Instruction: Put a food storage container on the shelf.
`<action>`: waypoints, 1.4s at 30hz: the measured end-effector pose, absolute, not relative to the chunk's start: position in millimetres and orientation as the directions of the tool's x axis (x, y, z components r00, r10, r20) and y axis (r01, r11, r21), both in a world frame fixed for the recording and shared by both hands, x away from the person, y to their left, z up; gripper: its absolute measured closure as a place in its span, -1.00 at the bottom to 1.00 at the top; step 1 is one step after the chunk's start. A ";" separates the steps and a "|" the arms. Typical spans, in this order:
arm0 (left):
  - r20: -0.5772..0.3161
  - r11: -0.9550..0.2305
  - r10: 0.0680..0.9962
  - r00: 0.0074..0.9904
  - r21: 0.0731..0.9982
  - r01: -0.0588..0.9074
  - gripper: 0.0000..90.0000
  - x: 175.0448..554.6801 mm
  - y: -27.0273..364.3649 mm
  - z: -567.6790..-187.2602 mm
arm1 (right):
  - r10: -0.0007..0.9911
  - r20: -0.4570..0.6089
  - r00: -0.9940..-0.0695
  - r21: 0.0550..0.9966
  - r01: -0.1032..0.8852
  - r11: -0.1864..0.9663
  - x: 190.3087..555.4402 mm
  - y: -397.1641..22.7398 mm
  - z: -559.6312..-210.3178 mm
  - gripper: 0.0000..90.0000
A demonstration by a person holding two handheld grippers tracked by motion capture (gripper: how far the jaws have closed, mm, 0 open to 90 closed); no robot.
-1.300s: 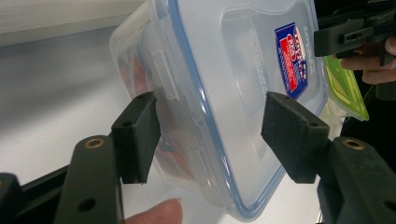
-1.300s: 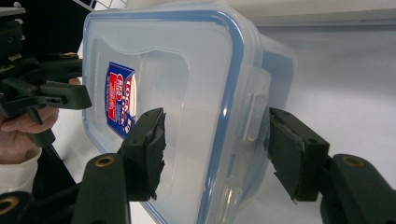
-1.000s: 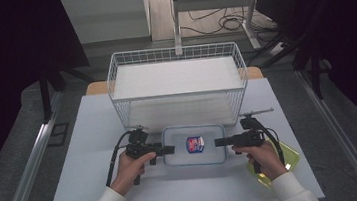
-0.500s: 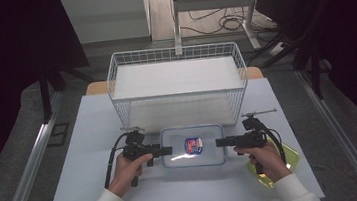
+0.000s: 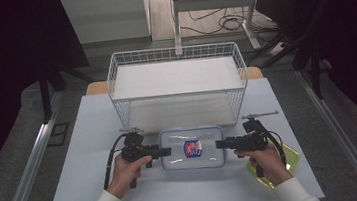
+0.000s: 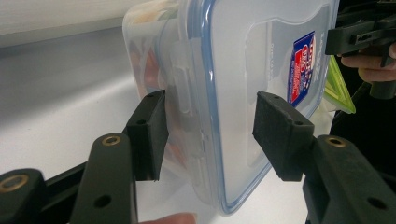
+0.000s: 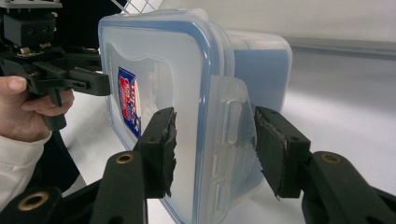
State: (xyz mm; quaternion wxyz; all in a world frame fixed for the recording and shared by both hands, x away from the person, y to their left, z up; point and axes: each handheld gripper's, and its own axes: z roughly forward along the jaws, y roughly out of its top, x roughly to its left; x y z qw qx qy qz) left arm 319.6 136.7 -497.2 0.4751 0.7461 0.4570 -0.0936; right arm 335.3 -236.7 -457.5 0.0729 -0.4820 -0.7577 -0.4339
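A clear plastic container with a blue-rimmed lid and a red and blue label lies on the white table. My left gripper is at its left end. Its jaws have just been closing around the latch, and its upper pad still looks slightly off the lid, so the left gripper is open. My right gripper is at the right end and has also just been closing. There, the right gripper has one pad on the lid and the other against the raised latch flap.
A white wire basket stands just behind the container. A yellow-green tray lies under my right hand near the table's right front. Metal rails run along both sides of the table.
Both hands have stayed at the two ends of the container. The container has not shifted on the table.
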 end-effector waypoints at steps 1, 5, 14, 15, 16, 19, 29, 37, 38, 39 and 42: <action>-0.571 -0.130 0.594 0.567 0.628 0.768 0.03 318.8 136.4 -497.2 | 0.667 0.524 -0.529 0.591 0.790 0.163 334.6 -236.5 -457.1 0.11; -0.566 -0.131 0.592 0.573 0.634 0.762 0.03 316.4 135.9 -495.5 | 0.668 0.510 -0.542 0.605 0.778 0.169 331.8 -236.3 -455.0 0.11; -0.559 -0.134 0.578 0.595 0.654 0.745 0.07 312.8 137.4 -482.7 | 0.659 0.499 -0.562 0.638 0.754 0.160 324.7 -239.4 -443.1 0.11; -0.558 -0.133 0.578 0.595 0.656 0.743 0.07 312.4 137.5 -481.1 | 0.659 0.499 -0.562 0.638 0.754 0.160 324.7 -239.4 -443.1 0.11; -0.554 -0.137 0.579 0.598 0.657 0.741 0.07 312.1 137.8 -479.2 | 0.658 0.496 -0.567 0.644 0.748 0.159 324.1 -239.3 -440.5 0.11; -0.547 -0.140 0.576 0.607 0.666 0.733 0.08 311.1 139.0 -472.0 | 0.655 0.494 -0.572 0.650 0.743 0.159 323.6 -239.2 -436.6 0.11; -0.519 -0.137 0.567 0.640 0.706 0.694 0.10 306.2 143.2 -445.0 | 0.648 0.467 -0.601 0.694 0.703 0.152 317.2 -237.2 -409.2 0.11; -0.500 -0.134 0.568 0.653 0.727 0.673 0.11 304.9 144.7 -424.1 | 0.644 0.450 -0.619 0.718 0.679 0.150 316.0 -236.0 -388.3 0.11; -0.496 -0.135 0.568 0.656 0.731 0.669 0.11 305.2 145.0 -421.6 | 0.644 0.447 -0.621 0.722 0.676 0.150 316.1 -235.8 -386.1 0.11; -0.494 -0.135 0.569 0.658 0.733 0.667 0.11 305.5 145.1 -419.0 | 0.643 0.447 -0.622 0.724 0.674 0.149 316.2 -235.6 -383.8 0.11; -0.483 -0.136 0.572 0.663 0.741 0.657 0.11 306.4 145.5 -409.9 | 0.640 0.443 -0.628 0.732 0.665 0.146 317.2 -235.7 -376.8 0.11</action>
